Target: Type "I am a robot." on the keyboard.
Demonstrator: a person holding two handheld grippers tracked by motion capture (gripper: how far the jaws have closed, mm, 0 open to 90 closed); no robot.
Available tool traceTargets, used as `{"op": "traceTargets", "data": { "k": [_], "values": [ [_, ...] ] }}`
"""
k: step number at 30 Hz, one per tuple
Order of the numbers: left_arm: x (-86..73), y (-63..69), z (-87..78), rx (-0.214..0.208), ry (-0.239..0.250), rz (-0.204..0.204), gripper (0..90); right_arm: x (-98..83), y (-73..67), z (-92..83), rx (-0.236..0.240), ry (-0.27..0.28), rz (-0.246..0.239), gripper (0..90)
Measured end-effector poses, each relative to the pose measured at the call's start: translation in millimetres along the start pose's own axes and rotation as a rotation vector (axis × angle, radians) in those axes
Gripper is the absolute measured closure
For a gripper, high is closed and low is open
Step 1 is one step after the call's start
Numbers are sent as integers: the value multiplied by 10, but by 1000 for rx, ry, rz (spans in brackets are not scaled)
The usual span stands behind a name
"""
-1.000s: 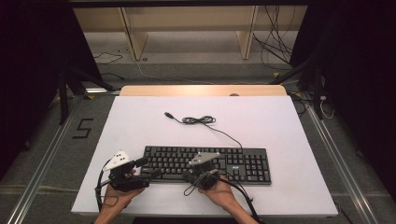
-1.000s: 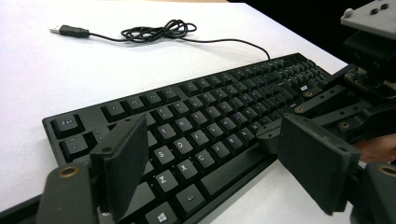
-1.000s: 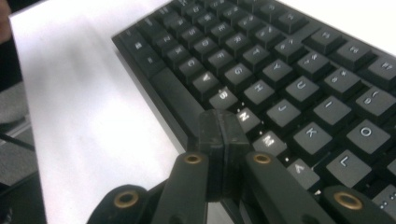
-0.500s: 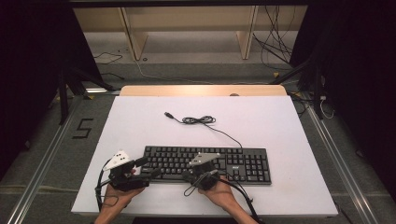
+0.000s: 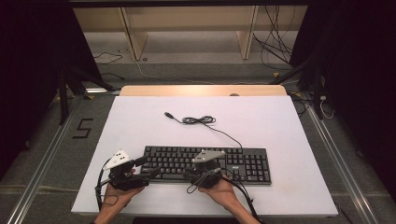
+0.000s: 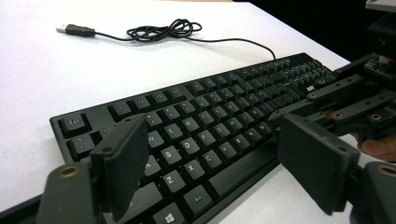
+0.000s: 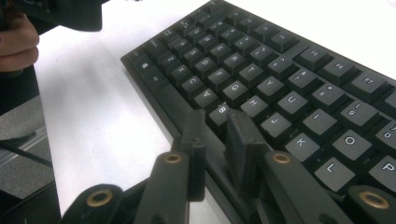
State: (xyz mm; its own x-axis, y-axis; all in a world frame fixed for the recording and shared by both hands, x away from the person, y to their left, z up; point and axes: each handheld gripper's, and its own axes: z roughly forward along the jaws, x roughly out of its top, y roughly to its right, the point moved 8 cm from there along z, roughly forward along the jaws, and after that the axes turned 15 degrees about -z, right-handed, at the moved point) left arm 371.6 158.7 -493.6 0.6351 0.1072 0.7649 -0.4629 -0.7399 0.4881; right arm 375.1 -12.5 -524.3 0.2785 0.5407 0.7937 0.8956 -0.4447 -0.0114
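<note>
The keyboard (image 5: pixel 208 163) lies flat at the six o'clock edge of the white desk (image 5: pixel 280 121), long side square to the person, and that suits two-handed work on the keys. Its cable (image 5: pixel 198 120) trails off toward twelve o'clock, loosely coiled with the plug lying free, so nothing drags on the board. The left hand-held gripper (image 5: pixel 152 168) sits at the keyboard's nine o'clock end, jaws spread wide and holding nothing; its own view looks across the left-hand keys between its two pads (image 6: pixel 123 158), a ready stance rather than a grip. The right hand-held gripper (image 5: pixel 191 173) leans in over the front edge near the middle; its own view (image 7: pixel 219 151) shows the jaws close together with a narrow gap, tips down by the space bar and the bottom letter row, nothing pinched between them. My read: it works as a poking finger, which explains the narrow set. Against the picture from a second ago, neither hand has shifted and the keyboard and cable lie as they did; the right jaws have just been opening a little, with nothing between them.
</note>
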Motion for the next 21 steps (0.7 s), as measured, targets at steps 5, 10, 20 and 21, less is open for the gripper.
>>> {"op": "traceTargets", "data": {
  "k": [5, 10, 20, 21],
  "values": [
    [0, -5, 4, 2, -1, -1, 242, 19, 6, -25, 3, 14, 3, 745],
    [4, -12, 10, 3, -2, 1, 242, 35, 15, -54, 4, 25, 11, 687],
    [20, -36, 52, 6, -4, -7, 247, 52, 53, -124, -5, 49, 31, 582],
    [20, -34, 59, 5, -5, -5, 249, 54, 55, -136, -9, 51, 33, 569]
  ]
}}
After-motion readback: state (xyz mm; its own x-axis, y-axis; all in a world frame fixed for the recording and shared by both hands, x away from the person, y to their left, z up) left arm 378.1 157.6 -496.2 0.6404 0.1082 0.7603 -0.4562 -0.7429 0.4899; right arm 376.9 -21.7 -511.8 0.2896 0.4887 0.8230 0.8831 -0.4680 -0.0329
